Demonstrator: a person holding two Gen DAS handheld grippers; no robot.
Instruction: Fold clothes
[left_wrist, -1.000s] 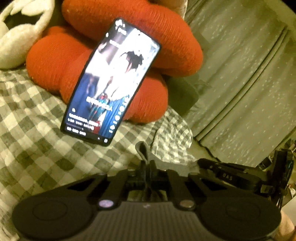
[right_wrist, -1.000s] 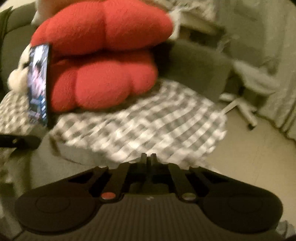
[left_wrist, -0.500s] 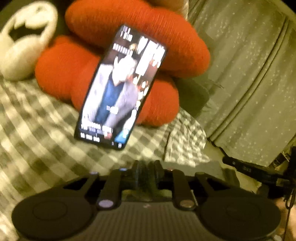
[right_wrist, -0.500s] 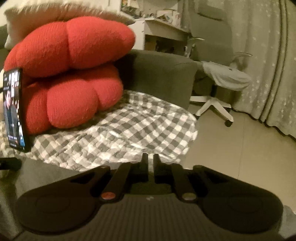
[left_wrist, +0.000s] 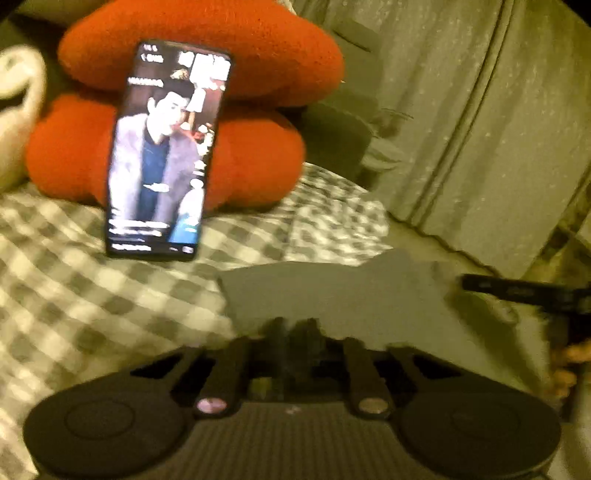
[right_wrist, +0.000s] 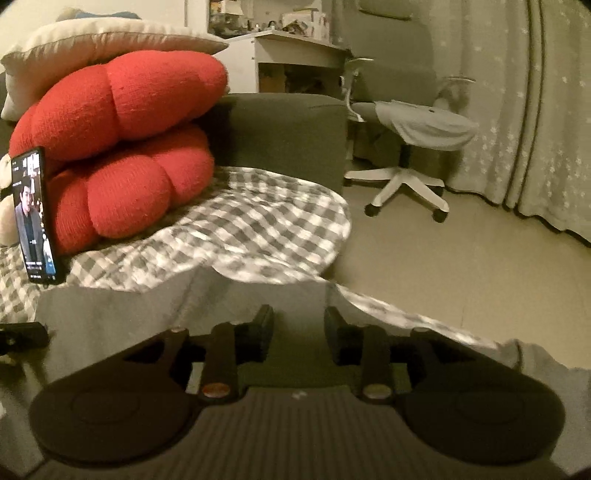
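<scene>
A grey garment (left_wrist: 332, 295) lies flat on the checkered sheet (left_wrist: 74, 295), just ahead of my left gripper (left_wrist: 295, 328). Its jaws are closing and stand nearly together at the garment's near edge; blur hides whether cloth is caught between them. In the right wrist view the same grey garment (right_wrist: 129, 314) spreads under my right gripper (right_wrist: 299, 328). The right gripper's jaws are opening, with a clear gap and no cloth pinched. The right gripper's black finger (left_wrist: 517, 291) shows at the garment's right side, and the left gripper's tip (right_wrist: 22, 332) shows at the far left.
A lit phone (left_wrist: 162, 155) leans on stacked red cushions (left_wrist: 240, 74) at the back of the sheet (right_wrist: 258, 229). The grey sofa arm (right_wrist: 288, 129) rises behind. An office chair (right_wrist: 406, 129) and curtains (right_wrist: 535, 110) stand beyond on the bare floor.
The right jaws went from shut to apart, and that view swung right towards the chair. Cloth that stood up between the left fingers now lies flat ahead of them.
</scene>
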